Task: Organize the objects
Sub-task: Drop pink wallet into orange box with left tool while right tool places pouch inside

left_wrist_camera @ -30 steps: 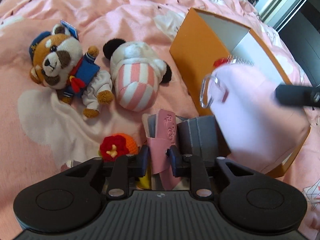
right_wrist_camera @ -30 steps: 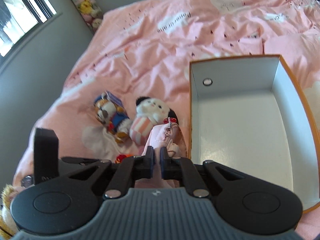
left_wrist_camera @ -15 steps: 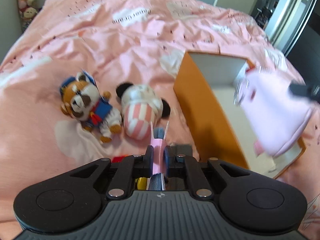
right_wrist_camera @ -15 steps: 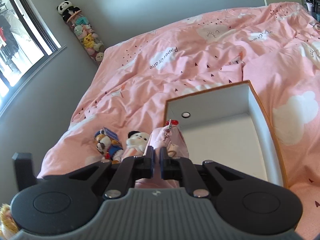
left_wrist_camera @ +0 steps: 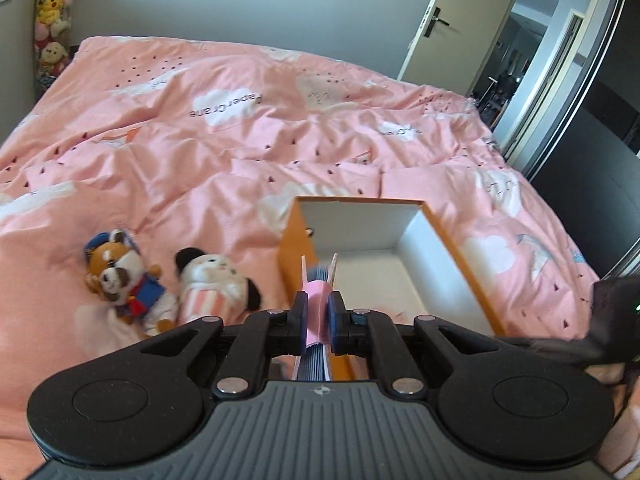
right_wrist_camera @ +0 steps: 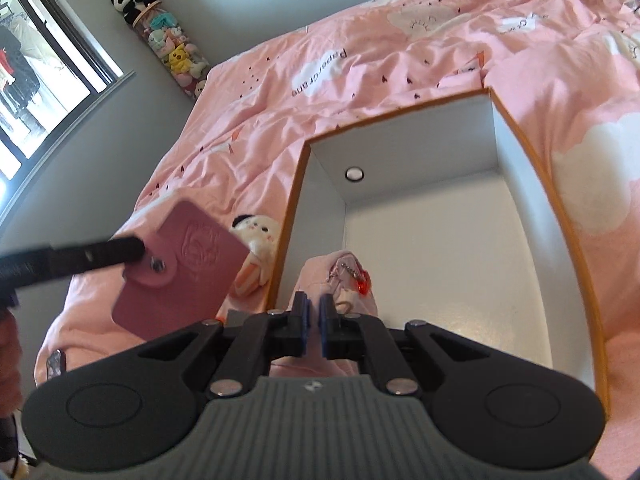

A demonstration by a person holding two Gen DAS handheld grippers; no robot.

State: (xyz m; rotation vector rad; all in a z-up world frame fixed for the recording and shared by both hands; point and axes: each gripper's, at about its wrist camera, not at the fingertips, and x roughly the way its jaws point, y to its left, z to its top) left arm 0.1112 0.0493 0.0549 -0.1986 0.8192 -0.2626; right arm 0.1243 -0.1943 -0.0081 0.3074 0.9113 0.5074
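Orange box (left_wrist_camera: 296, 252) beside striped plush (left_wrist_camera: 212, 284), bear plush (left_wrist_camera: 120, 276).

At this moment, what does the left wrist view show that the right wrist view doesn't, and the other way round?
Only the left wrist view: the sailor bear plush on the bedspread, the open door, and the left gripper shut on the pink card holder edge-on.

Only the right wrist view: the window, the card holder's flat face with its snap, and the right gripper shut on the pale pink pouch over the box.

Both: the orange box, still empty, and the striped panda plush.
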